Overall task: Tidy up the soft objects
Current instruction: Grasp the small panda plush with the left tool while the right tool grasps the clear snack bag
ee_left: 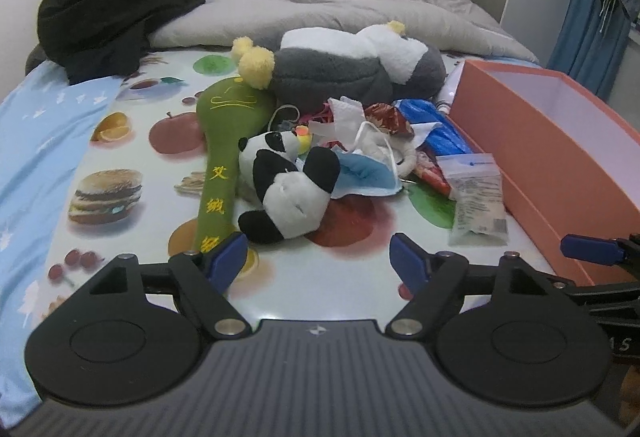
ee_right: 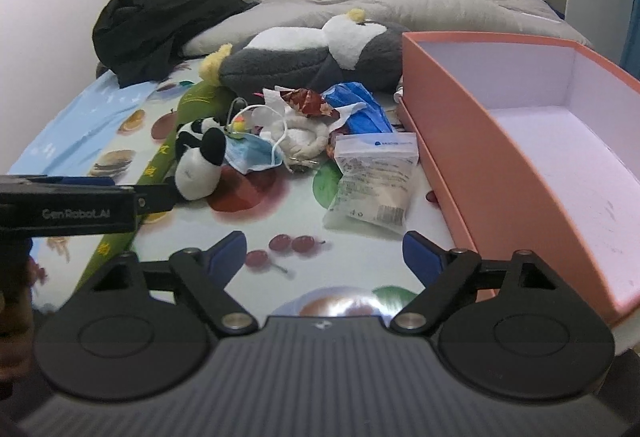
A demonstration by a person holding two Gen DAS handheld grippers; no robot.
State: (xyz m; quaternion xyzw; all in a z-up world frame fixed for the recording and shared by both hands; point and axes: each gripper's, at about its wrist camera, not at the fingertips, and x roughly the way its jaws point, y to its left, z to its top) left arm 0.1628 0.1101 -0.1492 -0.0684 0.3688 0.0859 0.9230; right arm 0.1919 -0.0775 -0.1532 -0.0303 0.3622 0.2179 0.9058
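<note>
Left gripper (ee_left: 318, 261) jaws spread wide, nothing held, above the fruit-print cloth (ee_left: 132, 157). Panda plush (ee_left: 286, 185) just ahead; orange box (ee_left: 560, 141) at right.

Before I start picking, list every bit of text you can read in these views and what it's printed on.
"GenRobot.AI": side of the left hand-held gripper, seen from the right wrist.
"艾": top yellow character on the green plush mallet; the characters below are too blurred to read.
Blue logo and printed label on the clear zip bag: too small to read.
</note>
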